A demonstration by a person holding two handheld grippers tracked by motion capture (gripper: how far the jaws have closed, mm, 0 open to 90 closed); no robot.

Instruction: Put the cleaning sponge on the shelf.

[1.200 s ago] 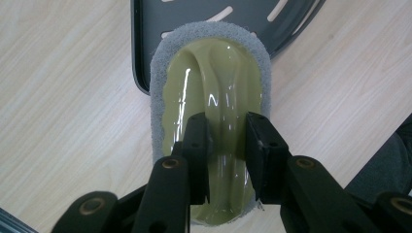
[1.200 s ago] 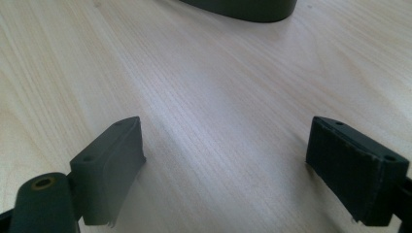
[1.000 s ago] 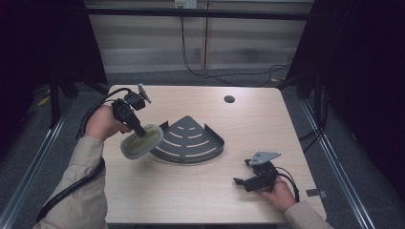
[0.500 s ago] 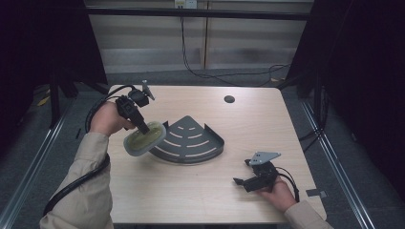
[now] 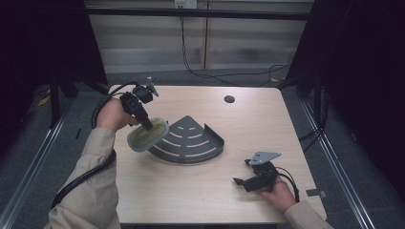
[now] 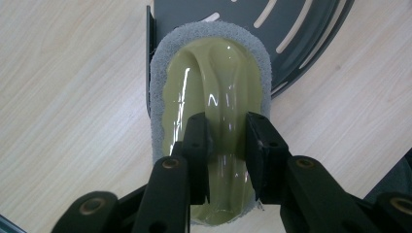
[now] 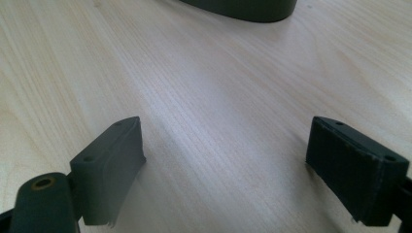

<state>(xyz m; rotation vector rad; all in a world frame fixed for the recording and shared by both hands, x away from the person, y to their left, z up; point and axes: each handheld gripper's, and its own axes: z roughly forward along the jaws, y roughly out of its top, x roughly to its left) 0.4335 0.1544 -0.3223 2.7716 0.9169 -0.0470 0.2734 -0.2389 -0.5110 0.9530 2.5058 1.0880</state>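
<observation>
Light falls from above onto the tabletop (image 5: pixel 191 191), which stands bright and evenly lit, while the room around it drops into near black at both sides of the high view. Shadows on the wood are soft and short. The high view is a little grainy and muted, though sharp enough throughout. In the left gripper view, white glare streaks run along the glossy olive scrubber (image 6: pixel 214 97), and the black jaws at the bottom edge are slightly soft. In the right gripper view the wood grain is crisp in the middle distance, the near jaws blur, and the dark tray (image 7: pixel 243 8) at the top is out of focus.
</observation>
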